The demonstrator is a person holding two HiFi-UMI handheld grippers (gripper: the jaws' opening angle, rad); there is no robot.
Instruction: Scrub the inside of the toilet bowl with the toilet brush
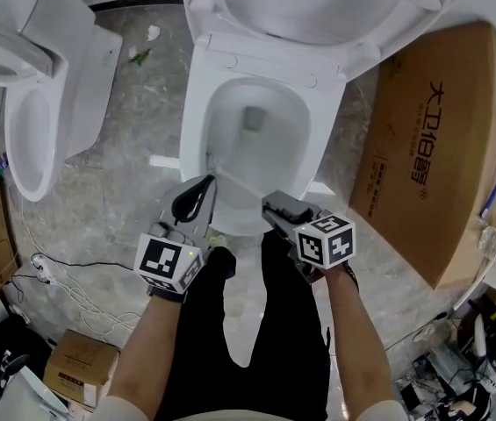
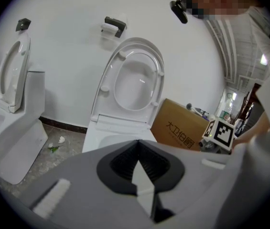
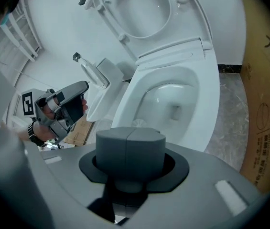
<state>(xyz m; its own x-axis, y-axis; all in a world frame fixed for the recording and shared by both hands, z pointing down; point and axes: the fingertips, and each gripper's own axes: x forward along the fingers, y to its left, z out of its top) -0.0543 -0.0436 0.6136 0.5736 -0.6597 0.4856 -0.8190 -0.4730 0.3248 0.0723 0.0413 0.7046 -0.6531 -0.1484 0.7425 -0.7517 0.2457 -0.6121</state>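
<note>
The white ceramic toilet bowl (image 1: 276, 152) is seen open, with seat and lid raised. The right gripper (image 1: 271, 203) is held over the near rim. Its jaws are closed together, as far as can be judged on the thin handle of the white-bristled toilet brush (image 3: 141, 123), whose head is set against the near inner wall. The left gripper (image 1: 205, 182) is held just beside it, jaws met at the tips, with nothing nameable clamped between them. For a good scrub, the head should be pressed firmly to the wall, swept round under the rim, then worked down towards the drain. The clamp should be tight enough that the handle is not twisted loose.
</note>
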